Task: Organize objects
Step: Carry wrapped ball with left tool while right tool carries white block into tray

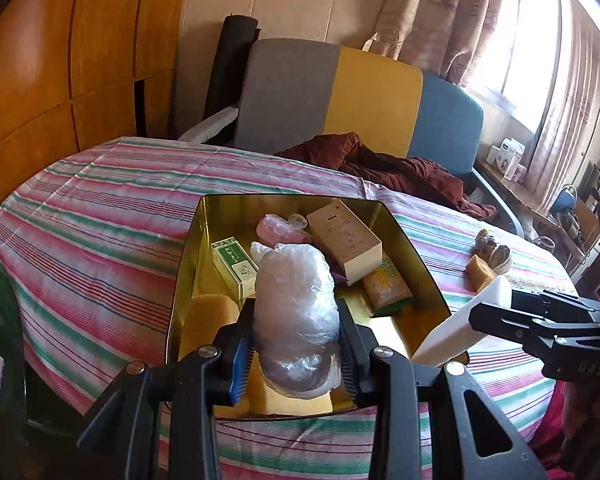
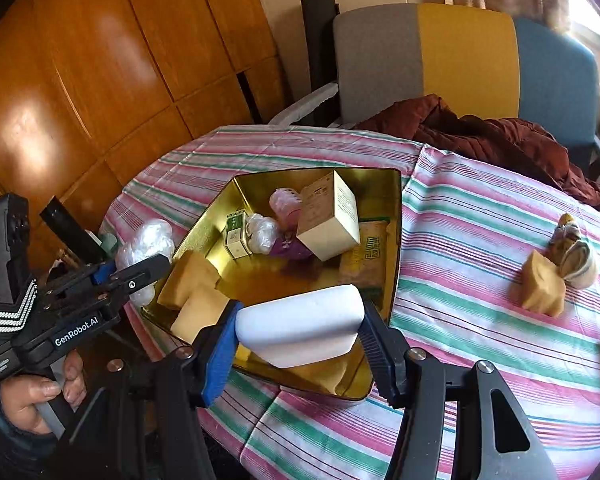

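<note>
Striped cloth is covering the table under the gold tin. I'm clamping the left gripper on a slippery plastic bundle, the right gripper on a white block; crowding could knock either loose beside the tin.

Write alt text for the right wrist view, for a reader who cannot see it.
The right gripper grips a white foam block over the near edge of an open gold tin on a striped tablecloth. At left, the left gripper holds a clear plastic bundle. The tin holds boxes, sponges and packets.
</note>
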`<state>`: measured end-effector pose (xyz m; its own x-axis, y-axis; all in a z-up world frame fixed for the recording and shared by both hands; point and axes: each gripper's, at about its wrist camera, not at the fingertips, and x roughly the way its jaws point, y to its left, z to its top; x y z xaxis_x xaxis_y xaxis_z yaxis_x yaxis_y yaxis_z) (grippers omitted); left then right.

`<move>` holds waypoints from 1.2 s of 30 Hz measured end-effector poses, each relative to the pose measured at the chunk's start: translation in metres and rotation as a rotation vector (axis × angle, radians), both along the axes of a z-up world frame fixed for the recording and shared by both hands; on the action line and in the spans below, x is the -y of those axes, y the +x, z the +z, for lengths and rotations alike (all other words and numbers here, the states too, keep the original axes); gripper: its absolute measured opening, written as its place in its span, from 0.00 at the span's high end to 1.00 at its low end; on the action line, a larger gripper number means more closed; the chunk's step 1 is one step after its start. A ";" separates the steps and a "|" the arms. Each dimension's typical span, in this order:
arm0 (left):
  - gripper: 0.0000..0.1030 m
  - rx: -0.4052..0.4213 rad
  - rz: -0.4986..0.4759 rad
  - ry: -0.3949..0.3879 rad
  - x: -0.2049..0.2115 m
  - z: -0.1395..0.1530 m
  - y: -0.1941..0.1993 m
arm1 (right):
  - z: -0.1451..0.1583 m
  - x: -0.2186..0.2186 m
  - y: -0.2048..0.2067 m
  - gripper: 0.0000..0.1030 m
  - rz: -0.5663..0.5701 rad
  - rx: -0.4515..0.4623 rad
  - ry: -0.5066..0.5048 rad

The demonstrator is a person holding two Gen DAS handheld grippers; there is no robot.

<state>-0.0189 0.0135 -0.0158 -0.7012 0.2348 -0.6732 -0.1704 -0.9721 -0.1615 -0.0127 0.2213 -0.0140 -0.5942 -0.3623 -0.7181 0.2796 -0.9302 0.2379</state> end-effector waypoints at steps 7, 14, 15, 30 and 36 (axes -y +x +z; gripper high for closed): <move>0.65 0.011 -0.005 -0.001 0.001 -0.004 -0.001 | -0.002 0.007 -0.010 0.42 0.007 0.027 0.040; 0.65 0.019 -0.007 -0.005 0.001 -0.006 -0.003 | -0.007 0.018 -0.020 0.42 0.028 0.062 0.067; 0.65 0.021 -0.007 -0.004 0.001 -0.007 -0.003 | -0.008 0.019 -0.021 0.42 0.031 0.065 0.067; 0.65 0.067 -0.018 0.139 0.027 -0.009 -0.017 | -0.021 0.026 -0.036 0.42 0.035 0.129 0.069; 0.65 0.071 -0.039 0.163 0.027 -0.008 -0.021 | -0.025 0.032 -0.038 0.42 0.052 0.151 0.063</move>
<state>-0.0400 -0.0131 -0.0239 -0.6418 0.3704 -0.6715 -0.1898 -0.9251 -0.3289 -0.0512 0.1894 -0.0395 -0.4595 -0.3409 -0.8202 0.2934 -0.9298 0.2221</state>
